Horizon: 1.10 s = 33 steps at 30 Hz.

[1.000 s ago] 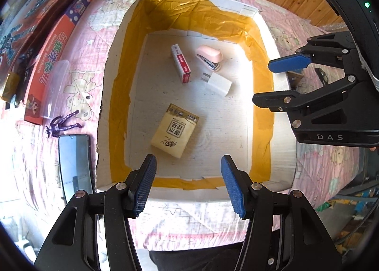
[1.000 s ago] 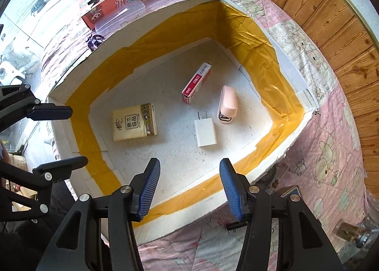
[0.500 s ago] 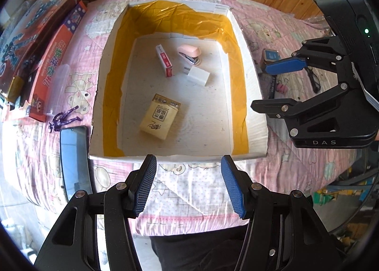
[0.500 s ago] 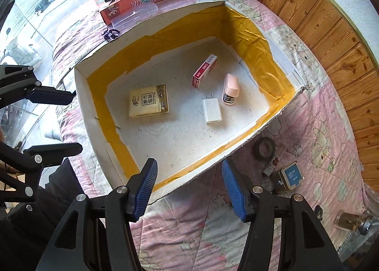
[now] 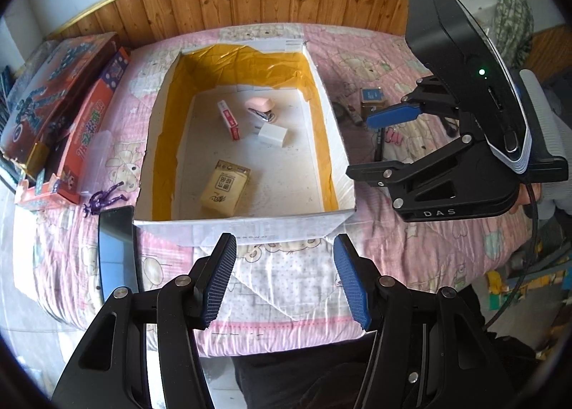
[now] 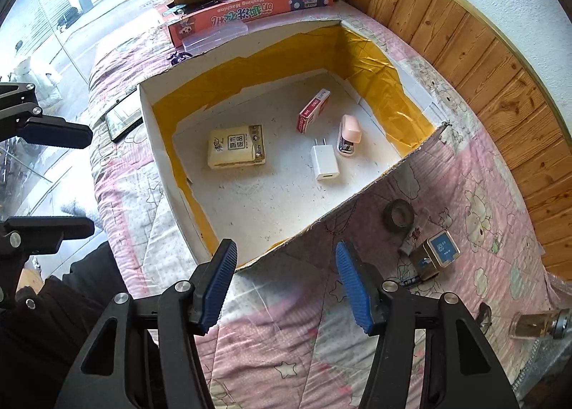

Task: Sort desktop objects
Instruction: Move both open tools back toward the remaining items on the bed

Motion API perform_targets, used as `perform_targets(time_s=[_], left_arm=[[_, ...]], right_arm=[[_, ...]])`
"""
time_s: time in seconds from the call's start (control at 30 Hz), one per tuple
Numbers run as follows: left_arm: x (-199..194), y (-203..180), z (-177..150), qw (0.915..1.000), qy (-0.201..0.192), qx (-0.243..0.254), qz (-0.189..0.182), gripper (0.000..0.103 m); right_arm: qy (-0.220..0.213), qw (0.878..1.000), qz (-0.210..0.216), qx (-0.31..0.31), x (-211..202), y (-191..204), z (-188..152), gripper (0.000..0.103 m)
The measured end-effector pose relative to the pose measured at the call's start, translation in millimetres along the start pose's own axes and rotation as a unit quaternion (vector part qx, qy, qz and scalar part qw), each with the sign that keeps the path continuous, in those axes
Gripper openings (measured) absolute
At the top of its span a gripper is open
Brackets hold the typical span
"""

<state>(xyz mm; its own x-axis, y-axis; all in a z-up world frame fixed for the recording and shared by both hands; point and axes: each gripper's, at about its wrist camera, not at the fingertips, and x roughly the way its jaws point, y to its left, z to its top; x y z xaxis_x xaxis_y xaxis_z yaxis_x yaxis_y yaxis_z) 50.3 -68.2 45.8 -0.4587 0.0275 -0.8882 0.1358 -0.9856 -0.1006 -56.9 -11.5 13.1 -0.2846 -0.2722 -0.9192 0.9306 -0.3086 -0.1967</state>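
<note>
Both your grippers hang over the pink quilt (image 5: 411,248) at the near edge of the white box (image 5: 250,228). Your left gripper (image 5: 284,278) stands wide with nothing between its pads; your right gripper (image 6: 286,287) is wide and empty too. Inside the box lie a tissue pack (image 6: 236,151), a red carton (image 6: 314,110), a pink stapler (image 6: 348,135) and a white charger (image 6: 324,162). Right of the box, on the quilt, sit a tape roll (image 6: 399,214) and a small blue-topped tin (image 6: 434,253).

Inside the box (image 6: 161,144) lie a tissue pack (image 6: 236,146), charger (image 6: 324,162), stapler (image 6: 348,134) and small carton (image 6: 314,110); a tape roll (image 6: 399,214) lies outside it.
</note>
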Motion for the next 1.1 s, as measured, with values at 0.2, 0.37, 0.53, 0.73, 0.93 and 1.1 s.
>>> perform_targets(time_s=[0.2, 0.37, 0.53, 0.73, 0.93, 1.1], left_arm=[[-5, -17, -15, 0.9991, -0.039, 0.003, -0.013, 0.059], [1, -36, -15, 0.9979, -0.061, 0.012, -0.019, 0.059], [18, -65, -5, 0.997, -0.063, 0.029, -0.033, 0.059], [54, -102, 19, 0.996, -0.045, 0.028, -0.072, 0.059], [102, -132, 49, 0.9953, -0.022, 0.011, -0.094, 0.059], [141, -146, 75, 0.9958, -0.008, 0.002, -0.092, 0.059]], right_arm=[[-0.076, 0.996, 0.01, 0.047, -11, 1, -33, 0.063], [-0.151, 0.983, 0.01, 0.101, -19, -5, -70, 0.063], [-0.213, 0.96, 0.001, 0.183, -27, -30, -112, 0.063], [-0.221, 0.937, -0.025, 0.271, -22, -83, -160, 0.063], [-0.195, 0.929, -0.053, 0.312, -8, -139, -189, 0.063], [-0.168, 0.922, -0.09, 0.337, 3, -197, -209, 0.066]])
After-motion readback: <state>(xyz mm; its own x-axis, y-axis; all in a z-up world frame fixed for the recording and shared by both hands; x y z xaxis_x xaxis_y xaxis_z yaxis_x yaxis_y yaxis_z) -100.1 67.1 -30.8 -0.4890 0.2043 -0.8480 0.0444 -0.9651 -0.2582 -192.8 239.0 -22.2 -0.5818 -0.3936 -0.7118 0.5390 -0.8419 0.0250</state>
